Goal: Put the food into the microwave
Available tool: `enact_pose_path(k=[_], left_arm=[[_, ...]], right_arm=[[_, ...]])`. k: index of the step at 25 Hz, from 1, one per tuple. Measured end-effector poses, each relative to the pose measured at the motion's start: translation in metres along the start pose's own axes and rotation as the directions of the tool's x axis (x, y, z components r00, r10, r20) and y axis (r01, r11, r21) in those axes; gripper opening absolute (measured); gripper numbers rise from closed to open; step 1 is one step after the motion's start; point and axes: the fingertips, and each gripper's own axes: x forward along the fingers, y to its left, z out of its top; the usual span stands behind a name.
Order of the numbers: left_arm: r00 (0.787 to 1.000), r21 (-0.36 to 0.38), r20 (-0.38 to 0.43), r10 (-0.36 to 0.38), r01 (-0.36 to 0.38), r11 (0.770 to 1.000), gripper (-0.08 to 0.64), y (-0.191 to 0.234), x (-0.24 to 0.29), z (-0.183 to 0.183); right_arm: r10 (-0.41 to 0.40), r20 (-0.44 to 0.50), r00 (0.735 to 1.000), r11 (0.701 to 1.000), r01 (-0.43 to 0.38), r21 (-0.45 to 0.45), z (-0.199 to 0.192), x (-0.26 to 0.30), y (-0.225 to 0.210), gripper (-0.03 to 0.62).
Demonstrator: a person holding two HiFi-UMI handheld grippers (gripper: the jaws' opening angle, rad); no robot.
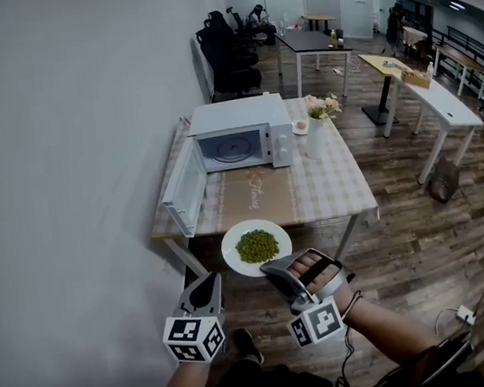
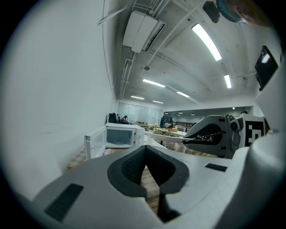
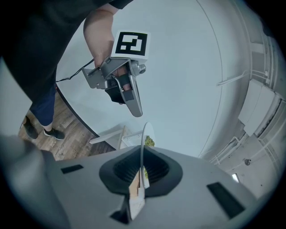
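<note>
Two hand-held grippers before a table (image 1: 328, 189) whose microwave (image 1: 244, 134) stands at the far left corner, its door (image 1: 183, 190) swung open along the left edge. The white plate (image 1: 231, 252) of loose green food (image 1: 257, 245) hangs in the air at the table's near edge, carried by the right gripper (image 1: 273, 268) alone. In the right gripper view the plate shows edge-on, and the right gripper (image 3: 139, 179) has its jaws closed down to the thickness of the rim, which is pinched between them. The plate is judged stiff, smooth and breakable. Held at one point on the rim, it probably levers downward on the unsupported side. The food looks like small loose pieces that would roll or spill if the plate tilted, so it should be kept level. The rim is the only sensible place to hold it, since a deeper grip would reach the food. The left gripper (image 1: 205, 293) hovers just to the left of the plate without touching it. In the left gripper view the left gripper (image 2: 145, 176) shows its jaws drawn together with nothing between them.
</note>
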Motion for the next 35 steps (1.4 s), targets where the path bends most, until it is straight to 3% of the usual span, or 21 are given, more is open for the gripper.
enact_pose_path(k=[11,16,21,35], left_arm=[[0.999,-0.001,0.037,-0.03,0.03,1.0,0.008,0.041,0.043,0.031],[0.997,0.038,0.036,-0.067,0.066,0.997,0.009,0.051,0.069,0.04],[0.992,0.031,0.033,-0.119,0.118,0.993,0.009,0.067,0.097,0.046],[0.993,0.035,0.01,-0.115,0.115,0.993,0.009,0.125,0.16,0.052]], right_arm=[[0.002,-0.034,0.999,1.0,-0.002,-0.013,-0.014,0.049,-0.024,0.018],[0.001,-0.06,0.998,1.0,-0.002,-0.016,-0.027,0.076,-0.035,0.018],[-0.003,-0.089,0.996,1.0,0.001,-0.012,-0.042,0.106,-0.047,0.018],[0.02,-0.161,0.987,1.0,-0.021,-0.003,-0.075,0.181,-0.064,0.018]])
